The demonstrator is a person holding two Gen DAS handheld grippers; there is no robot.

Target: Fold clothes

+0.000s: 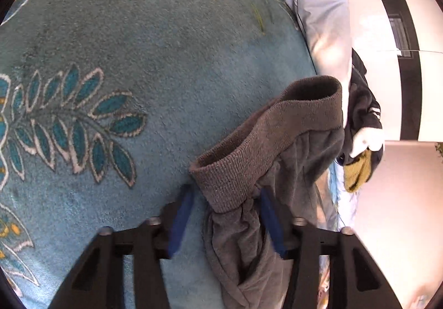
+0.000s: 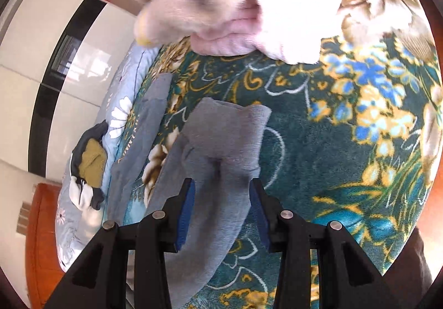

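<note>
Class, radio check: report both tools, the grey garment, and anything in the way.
Left tool: cuff between pads, grip unclear. Right tool: pads astride grey garment, grip unclear. Pink clothes beyond, on floral blanket.

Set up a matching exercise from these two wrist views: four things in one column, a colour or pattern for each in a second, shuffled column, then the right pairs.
Things:
1. ribbed cuff
2. fluffy garment
3. blanket
4. claw pads

Colours:
A. teal with a flower and leaf pattern
B. dark blue
C. pale pink
D. grey-brown

Pairs: 1-D, 2-C, 3-A, 4-B
</note>
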